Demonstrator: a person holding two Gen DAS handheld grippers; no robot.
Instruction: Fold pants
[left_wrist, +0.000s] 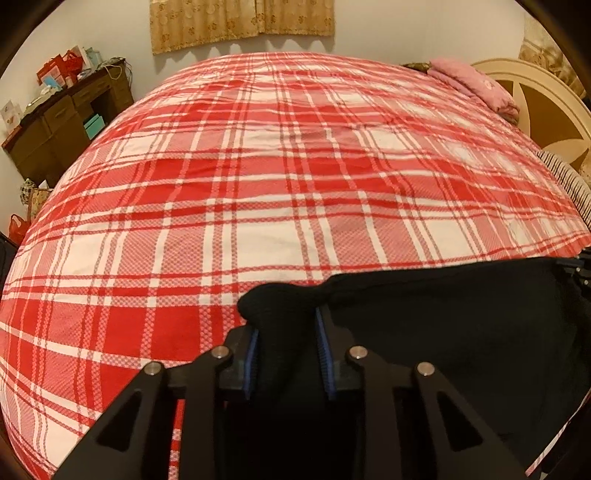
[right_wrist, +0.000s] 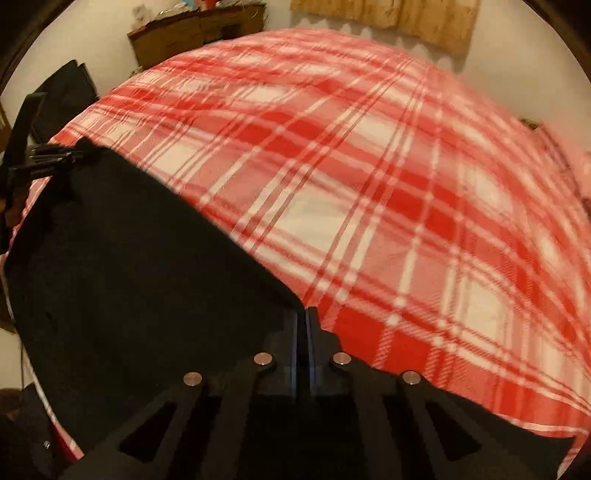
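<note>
Bedroom, plaid red-and-white bedspread (left_wrist: 258, 177) on the bed, curtain (left_wrist: 240, 22) on the far wall, brown dresser (left_wrist: 62, 122) off the bed's far left corner, pink bedding (left_wrist: 476, 83) by the headboard (left_wrist: 543, 110). Black pants (left_wrist: 461, 332) lie along the bed's near edge, spanning between both tools.

Left tongs (left_wrist: 288, 332): narrowed onto a bunched corner of the pants, blue pads (left_wrist: 253, 354) biting fabric on both sides. Solid pinch.

Right tongs (right_wrist: 303, 332): pressed nearly together at the pants' other corner. Dark fabric sits right at the tips; probably a thin layer pinched, but the frame is motion-blurred and black-on-black, so can't confirm how much is caught.

Step in hand, as I read it: both corners secured, ready to lift and carry the edge over for a fold.

To do it well:
- test the right grip with a small lift first; re-pinch deeper if the corner slips
- raise both ends together, keep the edge between them taut, no sag
- carry level toward the bed's middle, lay it down so edges line up
- don't drag the bedspread; left pinch sits close to it
</note>
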